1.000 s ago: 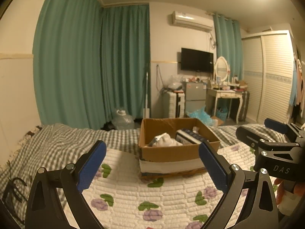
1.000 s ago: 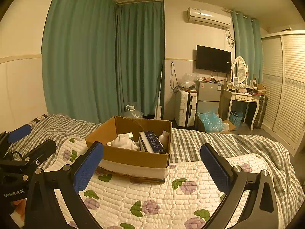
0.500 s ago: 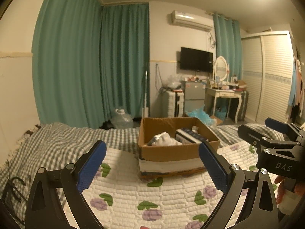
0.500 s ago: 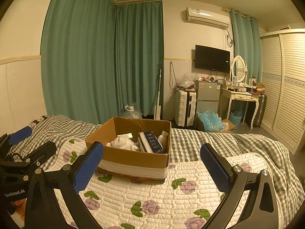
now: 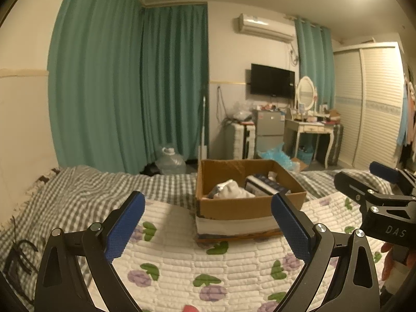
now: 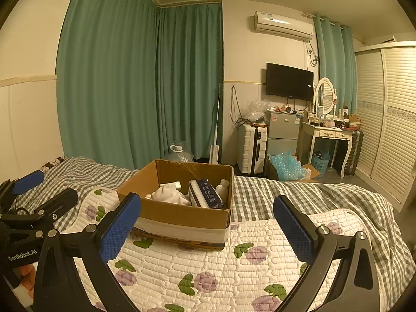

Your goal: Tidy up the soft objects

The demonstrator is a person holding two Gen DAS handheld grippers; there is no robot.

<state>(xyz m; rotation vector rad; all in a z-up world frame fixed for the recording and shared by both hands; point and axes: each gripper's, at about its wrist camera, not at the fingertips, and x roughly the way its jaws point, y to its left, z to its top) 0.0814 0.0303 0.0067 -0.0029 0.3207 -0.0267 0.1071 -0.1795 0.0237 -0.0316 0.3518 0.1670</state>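
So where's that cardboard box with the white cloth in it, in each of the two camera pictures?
Left wrist view: the cardboard box sits right of centre on the flowered quilt, partly behind the right finger of the left hand-held gripper.
Right wrist view: the box sits left of centre, behind the left finger of the right hand-held gripper.
Shared landmark: the wall television.

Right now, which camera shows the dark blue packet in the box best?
The right wrist view: the dark blue packet shows its top and white icons inside the cardboard box. In the left wrist view it sits partly behind the box wall.
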